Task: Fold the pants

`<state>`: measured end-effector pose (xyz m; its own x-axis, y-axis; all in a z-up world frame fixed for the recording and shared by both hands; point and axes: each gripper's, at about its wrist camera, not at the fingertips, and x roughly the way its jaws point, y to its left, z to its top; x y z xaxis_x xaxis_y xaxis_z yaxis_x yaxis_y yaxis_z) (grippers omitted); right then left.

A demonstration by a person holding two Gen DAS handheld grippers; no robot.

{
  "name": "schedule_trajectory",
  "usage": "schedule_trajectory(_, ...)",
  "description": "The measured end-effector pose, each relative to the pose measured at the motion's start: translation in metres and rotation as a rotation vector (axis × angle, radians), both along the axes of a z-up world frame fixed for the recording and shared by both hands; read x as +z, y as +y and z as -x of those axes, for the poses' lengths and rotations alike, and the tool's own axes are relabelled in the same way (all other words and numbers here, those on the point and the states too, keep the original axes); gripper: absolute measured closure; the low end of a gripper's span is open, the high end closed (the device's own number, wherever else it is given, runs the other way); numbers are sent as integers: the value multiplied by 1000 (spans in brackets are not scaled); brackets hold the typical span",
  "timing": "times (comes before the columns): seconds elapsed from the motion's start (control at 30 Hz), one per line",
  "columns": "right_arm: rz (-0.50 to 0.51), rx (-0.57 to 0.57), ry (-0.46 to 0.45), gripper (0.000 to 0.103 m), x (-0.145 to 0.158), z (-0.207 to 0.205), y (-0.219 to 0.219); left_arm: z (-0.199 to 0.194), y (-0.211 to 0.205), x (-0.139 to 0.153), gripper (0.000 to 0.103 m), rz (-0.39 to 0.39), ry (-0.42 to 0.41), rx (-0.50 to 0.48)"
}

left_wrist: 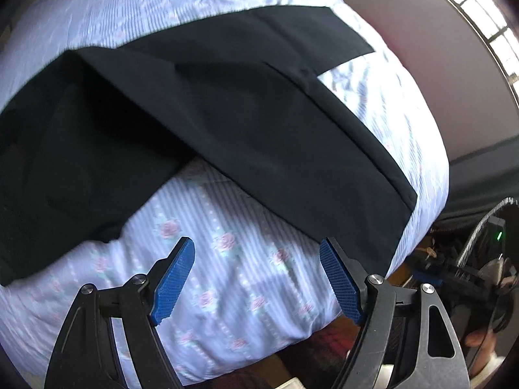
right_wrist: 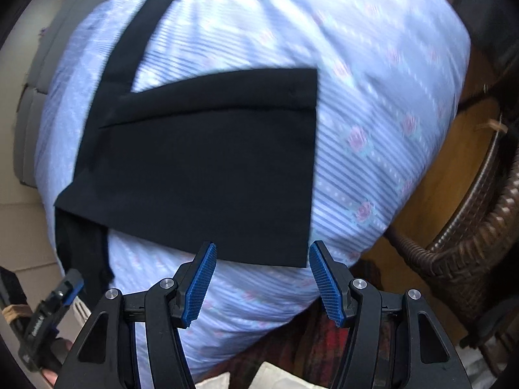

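Black pants (left_wrist: pixel 207 120) lie spread on a bed with a pale blue floral striped sheet (left_wrist: pixel 227 259). In the left wrist view the two legs run up and right, with the waist bunched at the left. My left gripper (left_wrist: pixel 258 253) is open and empty above bare sheet, just short of the near leg's hem. In the right wrist view the pants (right_wrist: pixel 207 168) show one wide leg end and a narrow leg running up. My right gripper (right_wrist: pixel 262 259) is open and empty, hovering at the near hem corner of the wide leg. The left gripper also shows in the right wrist view (right_wrist: pixel 69 287).
A wooden round surface (right_wrist: pixel 454 168) and a brown wicker chair (right_wrist: pixel 480 236) stand to the right of the bed. A red patterned rug (right_wrist: pixel 292 343) lies below the bed edge. A grey wall (left_wrist: pixel 438 64) and a bright window (left_wrist: pixel 486 9) lie beyond the bed.
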<state>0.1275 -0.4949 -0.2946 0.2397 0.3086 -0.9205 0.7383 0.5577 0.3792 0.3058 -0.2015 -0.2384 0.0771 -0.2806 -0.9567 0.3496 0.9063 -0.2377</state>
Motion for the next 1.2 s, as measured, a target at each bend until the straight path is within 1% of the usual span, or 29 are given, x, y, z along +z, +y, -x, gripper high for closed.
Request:
schedule_trajectory(0.1,-28,-27,18,42,-17,7,3,-15,-5,-20,24,20,58,72)
schedule_trajectory(0.17,-42,-28,32,42,-27,9,9,-23,-11,-34,24,25,77,93)
schedule_trajectory(0.27,-53,-36,29,42,-39,12,14,-30,-20,-53,26,-3,85,79)
schedule_trajectory(0.33,-49,-60,30,42,-48,13,13,-35,-25,-69,26,-21,108,67)
schedule_trajectory(0.43,-69,-119,28,42,-60,17,13,-38,-25,-87,27,-27,141,56)
schedule_trajectory(0.47,-74,-135,29,42,-64,18,13,-39,-26,-92,29,-32,147,56)
schedule_trajectory(0.57,-83,-137,25,42,-75,13,15,-43,-26,-102,31,-27,163,65)
schedule_trajectory(0.63,-83,-133,26,43,-78,8,17,-45,-26,-102,39,-13,161,69)
schedule_trajectory(0.67,-86,-133,20,45,-78,7,18,-47,-27,-101,53,-8,163,63)
schedule_trajectory(0.7,-86,-128,11,55,-76,6,20,-47,-29,-98,76,12,168,50)
schedule_trajectory(0.73,-73,-113,5,62,-70,6,21,-47,-31,-95,86,29,174,31)
schedule_trajectory(0.77,-62,-102,4,73,-65,6,21,-47,-34,-89,95,42,175,7)
schedule_trajectory(0.8,-69,-102,-15,88,-58,7,22,-46,-38,-79,95,54,153,-20)
schedule_trajectory(0.83,-85,-115,-36,91,-53,9,21,-45,-43,-66,95,60,119,-55)
schedule_trajectory(0.87,-107,-144,-77,93,-41,12,20,-45,-48,-53,95,68,92,-83)
schedule_trajectory(0.9,-110,-159,-101,93,-32,12,19,-45,-54,-40,95,78,66,-107)
schedule_trajectory(0.97,-99,-192,-181,93,-2,9,11,-48,-63,-17,95,110,26,-139)
schedule_trajectory(1.0,-91,-213,-235,93,17,5,5,-52,-69,-1,95,129,0,-159)
schedule_trajectory(1.03,-83,-225,-278,93,29,0,0,-56,-73,7,96,137,-15,-169)
schedule_trajectory(1.13,-22,-255,-421,93,75,-27,-27,-85,-93,39,96,171,-88,-190)
schedule_trajectory(1.17,0,-259,-467,93,90,-41,-38,-90,-97,44,96,177,-97,-188)
schedule_trajectory(1.2,23,-260,-511,93,105,-57,-50,-102,-102,51,96,191,-107,-185)
